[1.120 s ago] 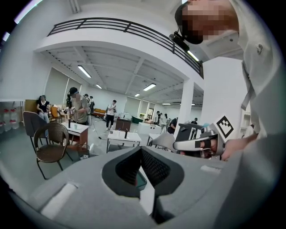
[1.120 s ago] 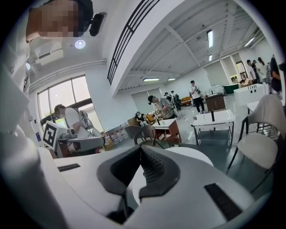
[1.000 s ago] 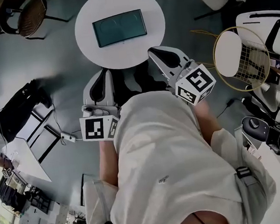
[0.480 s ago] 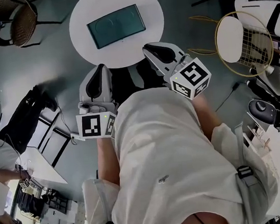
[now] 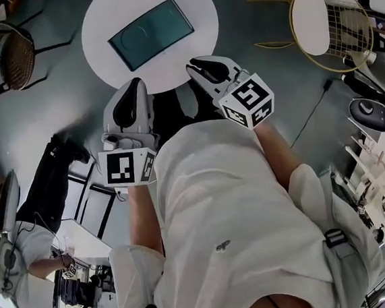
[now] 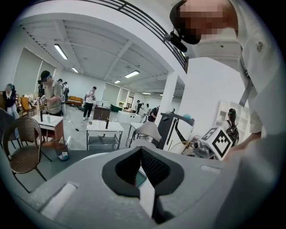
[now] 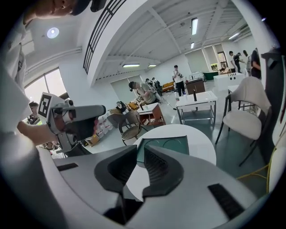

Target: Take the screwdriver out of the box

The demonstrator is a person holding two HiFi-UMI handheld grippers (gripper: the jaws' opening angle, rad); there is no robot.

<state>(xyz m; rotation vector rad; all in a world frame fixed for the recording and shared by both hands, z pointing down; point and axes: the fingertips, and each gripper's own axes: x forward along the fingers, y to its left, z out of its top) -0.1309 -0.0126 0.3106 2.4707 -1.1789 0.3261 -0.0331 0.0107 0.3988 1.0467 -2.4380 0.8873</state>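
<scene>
From the head, the box (image 5: 152,34) is lying on the round table (image 5: 98,17), just past the left gripper (image 5: 135,85) and right gripper (image 5: 194,65); I cannot make out the screwdriver. In the left gripper view, its jaws are pressing together on nothing. In the right gripper view, its jaws have just been opening a little, holding nothing, pointing at the box.

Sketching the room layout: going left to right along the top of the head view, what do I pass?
Brown wicker chair → round white table with the teal box on it → gold wire chair.
</scene>
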